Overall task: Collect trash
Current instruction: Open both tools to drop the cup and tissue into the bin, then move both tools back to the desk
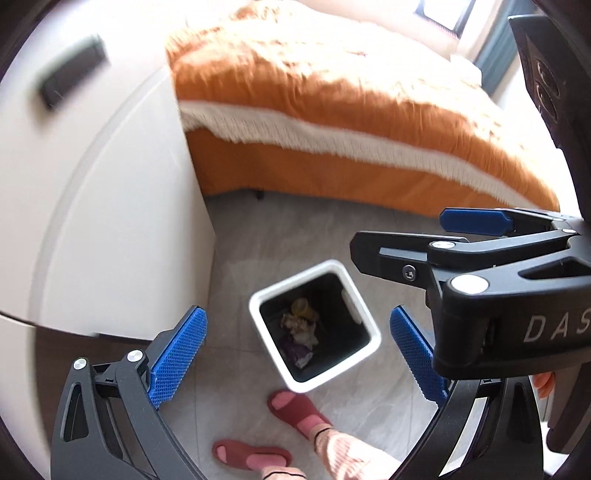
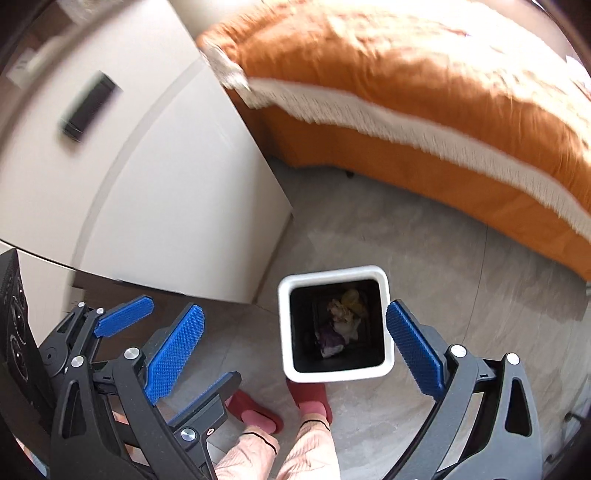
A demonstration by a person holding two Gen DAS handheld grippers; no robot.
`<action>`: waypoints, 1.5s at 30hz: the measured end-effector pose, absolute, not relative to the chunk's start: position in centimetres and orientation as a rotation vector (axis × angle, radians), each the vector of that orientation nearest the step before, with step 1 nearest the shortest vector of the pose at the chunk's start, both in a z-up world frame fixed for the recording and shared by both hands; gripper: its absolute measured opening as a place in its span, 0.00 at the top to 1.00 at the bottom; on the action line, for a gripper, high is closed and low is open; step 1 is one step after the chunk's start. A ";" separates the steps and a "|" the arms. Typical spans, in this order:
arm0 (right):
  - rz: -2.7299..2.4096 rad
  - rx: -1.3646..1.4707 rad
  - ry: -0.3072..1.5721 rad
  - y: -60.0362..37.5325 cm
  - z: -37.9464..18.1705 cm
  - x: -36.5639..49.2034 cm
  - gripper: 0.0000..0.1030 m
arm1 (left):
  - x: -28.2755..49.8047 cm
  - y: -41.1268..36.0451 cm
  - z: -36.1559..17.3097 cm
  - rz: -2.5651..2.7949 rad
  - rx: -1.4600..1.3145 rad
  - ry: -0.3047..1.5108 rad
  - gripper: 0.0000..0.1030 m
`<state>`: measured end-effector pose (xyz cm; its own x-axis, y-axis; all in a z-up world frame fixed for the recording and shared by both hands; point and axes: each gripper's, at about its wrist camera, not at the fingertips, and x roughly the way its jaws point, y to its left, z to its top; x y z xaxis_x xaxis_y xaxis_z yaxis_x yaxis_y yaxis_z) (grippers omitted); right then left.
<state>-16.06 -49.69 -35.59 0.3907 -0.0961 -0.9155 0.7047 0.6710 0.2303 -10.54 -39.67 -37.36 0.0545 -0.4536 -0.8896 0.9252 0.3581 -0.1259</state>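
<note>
Trash (image 1: 300, 334) lay at the bottom of the white square bin (image 1: 258, 295), crumpled pieces in yellow, cream and purple against the dark liner. Bin stood upright on the grey tiled floor (image 1: 236, 258), just beside the corner of a white cabinet (image 1: 110, 221) at its 10 o'clock. Right wrist view showed the same trash (image 2: 341, 321) inside the same bin (image 2: 284, 325), seen almost straight down.

Left gripper (image 1: 297, 350) was wide apart, both blue pads bare, nothing between them; the bin sat framed between the pads, lower down. Right gripper (image 2: 295, 349) was likewise spread wide and carrying nothing, bin opening between its pads. In the left view the right gripper's body crossed in from 3 o'clock, above the bin. In the right view the left gripper sat at 8 o'clock, its pads also parted.

Room: bed with an orange cover (image 1: 332, 92) and a white fringe (image 1: 332, 144) ran from 12 to 3 o'clock, its edge well apart from the bin. Sunlight fell across the cover; a window frame (image 1: 443, 14) showed at 1 o'clock. A dark handle (image 1: 72, 70) was set on the cabinet front at 10 o'clock, blurred. Person's feet in red slippers (image 1: 295, 410) stood at 6 o'clock, one toe touching or nearly touching the bin base; cannot tell which.
</note>
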 end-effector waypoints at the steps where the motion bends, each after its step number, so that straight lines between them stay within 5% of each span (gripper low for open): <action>1: -0.554 0.655 1.038 -49.5 -34.1 -15.7 0.04 | -10.3 -39.3 -35.6 -1.134 0.543 1.027 0.05; 9: -0.496 0.493 0.862 -47.7 -22.6 -13.2 0.04 | -8.9 -36.6 -24.6 -1.081 0.421 0.893 0.05; 20: -0.336 0.385 0.727 -44.5 -14.2 -8.2 0.04 | -6.4 -31.4 -15.3 -0.901 0.309 0.751 0.05; 45: 0.231 0.128 0.664 -23.3 -9.4 8.2 0.04 | 3.1 -6.3 -10.0 -0.237 0.096 0.689 0.05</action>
<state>8.25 -23.32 -9.37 0.7634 0.2524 -0.5946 -0.1713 0.9666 0.1905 3.06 -6.32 -9.96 0.7462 -0.1847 -0.6396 0.2481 0.9687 0.0097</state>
